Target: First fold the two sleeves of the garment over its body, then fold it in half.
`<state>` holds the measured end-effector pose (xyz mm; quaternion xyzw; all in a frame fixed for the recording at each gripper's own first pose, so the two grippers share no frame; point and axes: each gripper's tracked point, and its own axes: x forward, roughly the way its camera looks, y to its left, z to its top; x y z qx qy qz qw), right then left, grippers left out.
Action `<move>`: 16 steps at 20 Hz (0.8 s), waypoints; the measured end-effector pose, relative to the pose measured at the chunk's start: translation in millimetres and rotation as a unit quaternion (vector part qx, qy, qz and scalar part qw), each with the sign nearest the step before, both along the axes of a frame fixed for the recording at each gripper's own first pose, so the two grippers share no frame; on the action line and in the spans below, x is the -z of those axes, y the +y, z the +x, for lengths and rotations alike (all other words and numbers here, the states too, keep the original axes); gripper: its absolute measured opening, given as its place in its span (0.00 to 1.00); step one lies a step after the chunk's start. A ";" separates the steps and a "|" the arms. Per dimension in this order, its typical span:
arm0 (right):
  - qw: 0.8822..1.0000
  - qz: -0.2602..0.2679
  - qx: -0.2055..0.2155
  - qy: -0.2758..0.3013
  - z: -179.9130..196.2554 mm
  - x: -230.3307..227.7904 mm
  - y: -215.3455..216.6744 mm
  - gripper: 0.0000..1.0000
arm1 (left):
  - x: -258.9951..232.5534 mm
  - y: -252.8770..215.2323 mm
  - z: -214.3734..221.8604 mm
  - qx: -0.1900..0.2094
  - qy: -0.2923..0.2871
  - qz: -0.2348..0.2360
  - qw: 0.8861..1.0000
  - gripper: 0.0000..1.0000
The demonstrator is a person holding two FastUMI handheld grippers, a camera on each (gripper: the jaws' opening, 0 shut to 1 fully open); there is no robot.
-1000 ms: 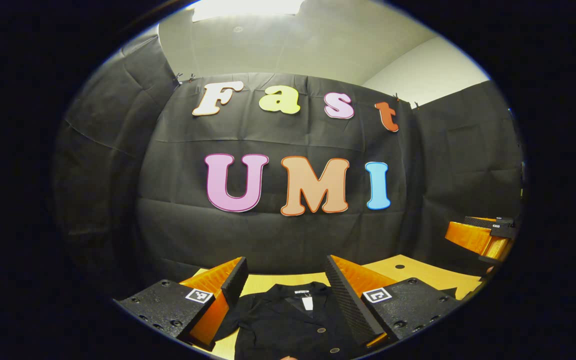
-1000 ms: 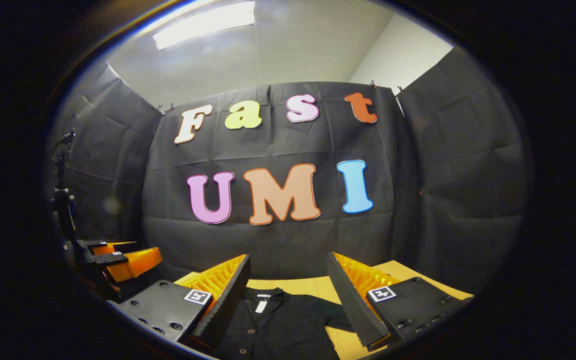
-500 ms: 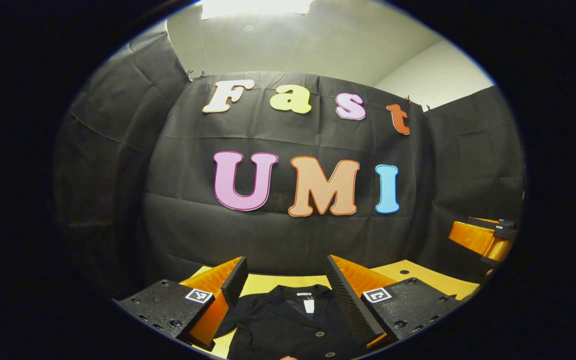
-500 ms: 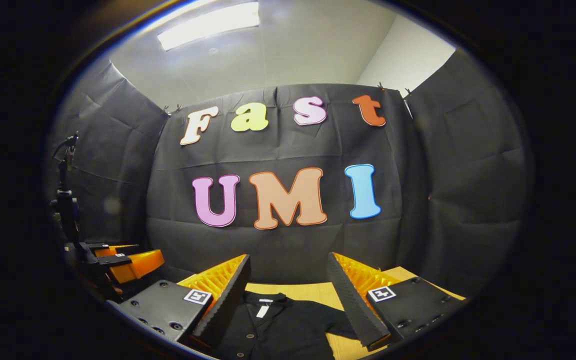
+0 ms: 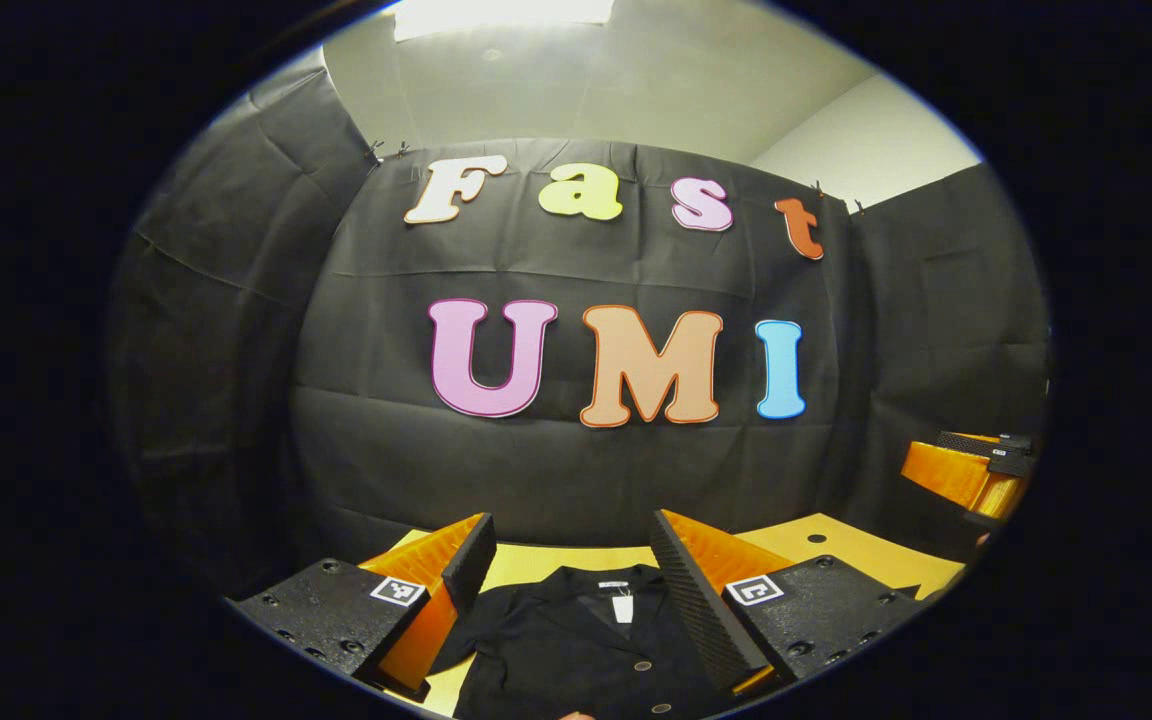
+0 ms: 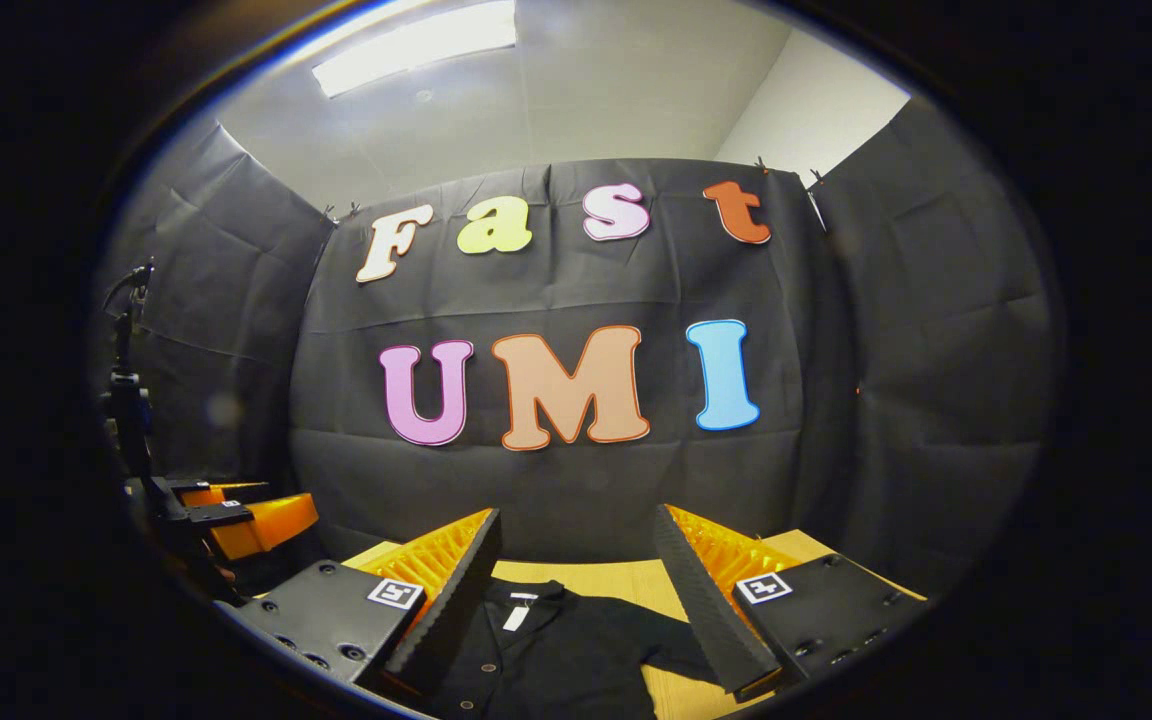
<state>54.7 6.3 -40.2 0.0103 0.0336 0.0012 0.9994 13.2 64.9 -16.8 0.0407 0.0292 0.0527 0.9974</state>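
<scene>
A black buttoned garment (image 5: 576, 650) with a white neck tag lies flat on the yellow table (image 5: 526, 565), collar toward the far wall. My left gripper (image 5: 569, 550) is held above it, open, with the collar showing between its fingers. In the right gripper view the same garment (image 6: 566, 650) lies below, one short sleeve (image 6: 671, 640) spread to the right. My right gripper (image 6: 576, 545) is open above it, holding nothing. Each gripper also appears at the edge of the other's view: the right gripper (image 5: 971, 470) far right, the left gripper (image 6: 236, 515) far left.
The black cloth wall closes the booth behind and on both sides. The yellow table (image 6: 616, 575) extends to the wall beyond the collar. A dark stand (image 6: 126, 400) rises at the left in the right gripper view.
Both views have shifted slightly; the grippers drifted a little while staying raised and open. The garment lies as before.
</scene>
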 end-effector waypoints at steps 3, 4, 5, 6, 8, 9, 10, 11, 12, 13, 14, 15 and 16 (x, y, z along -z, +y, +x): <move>1.000 -0.029 0.003 0.007 2.1 -0.1 -19.5 0.99 | -1.5 -7.7 2.7 0.002 -0.001 0.005 1.000 0.93; 0.999 -0.041 0.007 0.011 3.2 1.2 -31.3 0.97 | -1.7 -10.4 2.5 0.003 -0.001 0.006 1.000 0.92; 0.998 -0.053 0.006 0.018 4.9 3.2 -42.3 0.98 | -2.4 -12.9 3.6 0.003 -0.002 0.007 1.000 0.92; 0.997 -0.064 0.010 0.030 5.2 8.7 -57.6 0.97 | -1.5 -15.3 4.7 0.003 -0.003 0.007 1.000 0.92; 0.996 -0.074 0.022 0.043 4.9 13.3 -91.2 0.99 | 0.5 -21.0 6.2 -0.001 -0.003 0.006 1.000 0.92; 0.996 -0.076 0.031 0.044 5.3 13.8 -109.3 0.99 | 1.1 -23.3 7.8 -0.004 -0.001 0.007 1.000 0.92; 0.995 -0.079 0.041 0.046 5.8 16.4 -129.2 0.99 | 2.1 -25.5 9.4 -0.007 0.000 0.009 1.000 0.92; 0.994 -0.083 0.049 0.054 6.4 20.9 -147.5 0.99 | 3.3 -28.7 11.7 -0.008 0.002 0.012 1.000 0.92; 0.992 -0.089 0.053 0.065 7.4 29.2 -165.1 0.98 | 3.3 -33.3 13.0 -0.009 0.002 0.016 1.000 0.92; 0.991 -0.095 0.057 0.079 7.6 37.7 -183.0 0.98 | 2.0 -37.7 15.1 -0.010 0.001 0.020 1.000 0.92; 0.989 -0.100 0.061 0.093 7.9 47.9 -201.5 0.98 | 2.2 -42.1 17.1 -0.011 0.000 0.025 1.000 0.93; 0.987 -0.103 0.065 0.107 7.8 57.6 -218.5 0.98 | 1.9 -46.6 19.6 -0.013 0.000 0.029 0.999 0.93; 0.984 -0.104 0.067 0.124 7.4 71.9 -235.3 0.98 | 3.5 -50.8 20.8 -0.015 0.001 0.033 0.999 0.92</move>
